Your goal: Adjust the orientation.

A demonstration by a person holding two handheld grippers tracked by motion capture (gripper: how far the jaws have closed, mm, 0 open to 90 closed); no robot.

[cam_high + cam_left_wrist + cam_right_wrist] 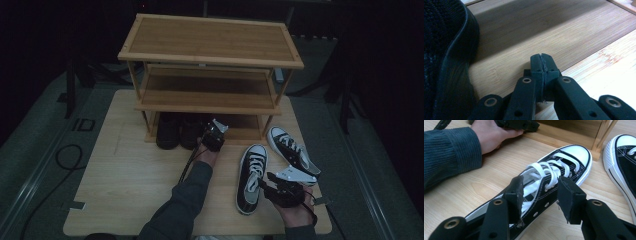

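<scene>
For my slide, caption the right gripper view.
Open right gripper poised over a black-and-white sneaker on the table.

High view dim, edges nearly black; both gripper views brighter, seemingly slightly soft.

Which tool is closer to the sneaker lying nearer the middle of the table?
Right. The right tool hovers open beside that sneaker; the left tool sits shut at the rack's bottom shelf.

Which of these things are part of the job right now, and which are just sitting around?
In the job:
- near sneaker, under the open right gripper
- far sneaker
- shoe rack
- left gripper, shut at the bottom shelf

Lying about:
- black shoes, already shelved
- floor cable
- table
</scene>
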